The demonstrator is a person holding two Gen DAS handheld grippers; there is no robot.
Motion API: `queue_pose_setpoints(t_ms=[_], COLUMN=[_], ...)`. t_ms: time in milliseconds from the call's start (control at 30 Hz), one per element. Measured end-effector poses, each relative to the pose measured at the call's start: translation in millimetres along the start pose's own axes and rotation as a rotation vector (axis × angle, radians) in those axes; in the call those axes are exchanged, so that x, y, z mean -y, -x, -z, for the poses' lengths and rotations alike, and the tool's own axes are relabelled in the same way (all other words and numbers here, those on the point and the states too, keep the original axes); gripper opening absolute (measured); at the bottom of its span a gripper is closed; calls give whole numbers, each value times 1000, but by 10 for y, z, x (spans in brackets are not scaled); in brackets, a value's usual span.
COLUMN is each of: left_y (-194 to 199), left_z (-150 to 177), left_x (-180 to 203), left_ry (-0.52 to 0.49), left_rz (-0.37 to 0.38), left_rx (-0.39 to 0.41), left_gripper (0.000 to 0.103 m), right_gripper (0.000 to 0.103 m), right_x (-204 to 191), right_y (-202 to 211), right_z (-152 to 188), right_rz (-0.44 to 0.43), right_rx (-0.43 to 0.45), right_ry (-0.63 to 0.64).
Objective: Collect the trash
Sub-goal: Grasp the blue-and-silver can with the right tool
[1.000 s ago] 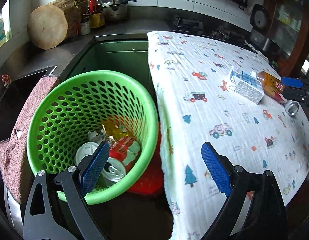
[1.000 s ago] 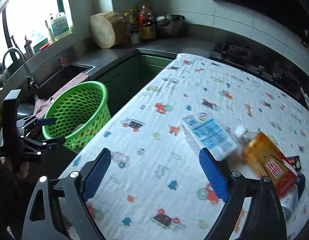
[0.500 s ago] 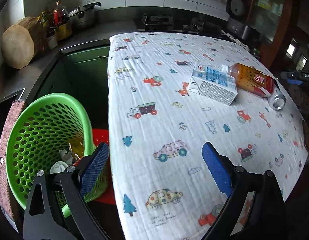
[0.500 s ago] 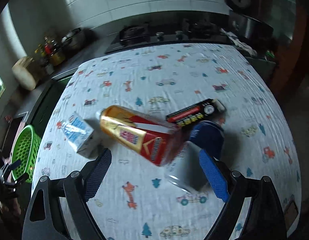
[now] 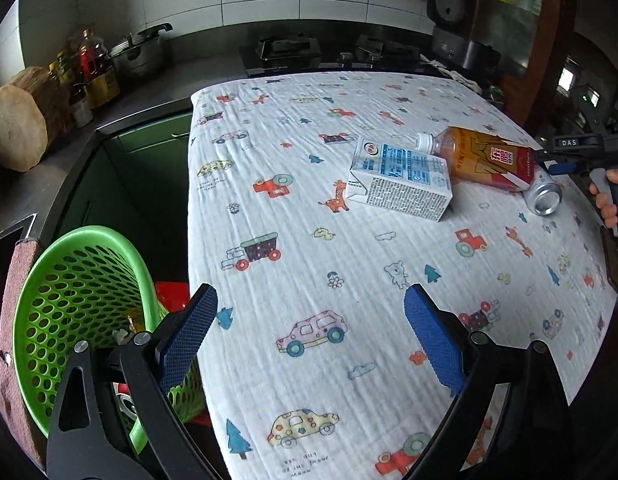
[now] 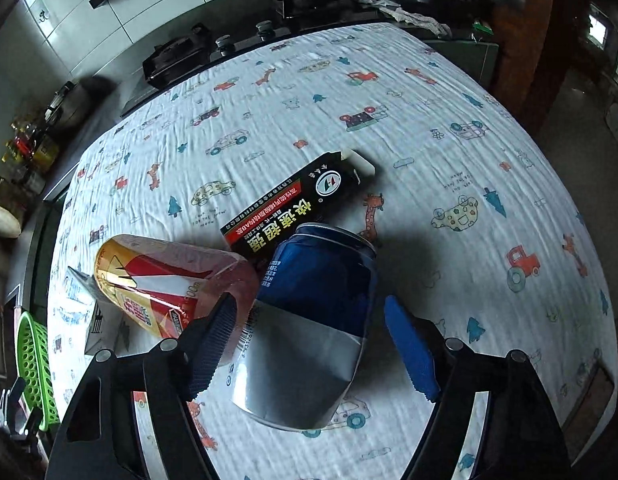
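While the right gripper (image 6: 309, 344) has its blue pads (image 6: 409, 354) spread wide, a blue and silver can (image 6: 313, 320) lies on its side between them, and I cannot tell if a pad touches it. Just beside the can lie a bottle with a red and gold label (image 6: 165, 280) and a black box (image 6: 297, 204), all near the table's right edge. A white milk carton (image 5: 401, 182) lies next to the bottle. The left gripper (image 5: 309, 340) is spread wide too, holding nothing, over the near part of the cloth-covered table (image 5: 349, 260). A green basket (image 5: 69, 304) with trash inside sits below the table's left edge.
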State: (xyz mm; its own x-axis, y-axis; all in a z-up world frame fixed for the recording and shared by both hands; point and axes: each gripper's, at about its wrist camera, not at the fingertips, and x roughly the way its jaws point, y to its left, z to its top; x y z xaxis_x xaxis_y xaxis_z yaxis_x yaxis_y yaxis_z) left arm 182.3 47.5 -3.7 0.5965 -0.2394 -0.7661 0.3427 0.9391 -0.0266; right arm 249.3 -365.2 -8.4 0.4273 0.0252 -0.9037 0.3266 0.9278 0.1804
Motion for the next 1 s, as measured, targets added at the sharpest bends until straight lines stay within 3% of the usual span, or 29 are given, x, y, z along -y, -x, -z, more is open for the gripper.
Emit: queue_pose_setpoints(t_ms=[233,667,800,1000], left_y=[-43,-275,-437,-654], left_z=[-80,-430,-598,-813], left_x=[154,894,1108,1390], left_ry=[-79,-305,-267,-153], left_rz=[23,109,176,219], left_rx=[17,58,3,-80], left_gripper=[93,93,93,93], right_gripper=[70,70,70,69], right_x=[39,199,212,277], right_y=[-181,-278,-264,-126], right_z=[-69,-46,-11,25], right_rz=[0,-130,-147,-136], right_rx=[-47,-114,-116,-84], right_ry=[-42,-107,-83,-23])
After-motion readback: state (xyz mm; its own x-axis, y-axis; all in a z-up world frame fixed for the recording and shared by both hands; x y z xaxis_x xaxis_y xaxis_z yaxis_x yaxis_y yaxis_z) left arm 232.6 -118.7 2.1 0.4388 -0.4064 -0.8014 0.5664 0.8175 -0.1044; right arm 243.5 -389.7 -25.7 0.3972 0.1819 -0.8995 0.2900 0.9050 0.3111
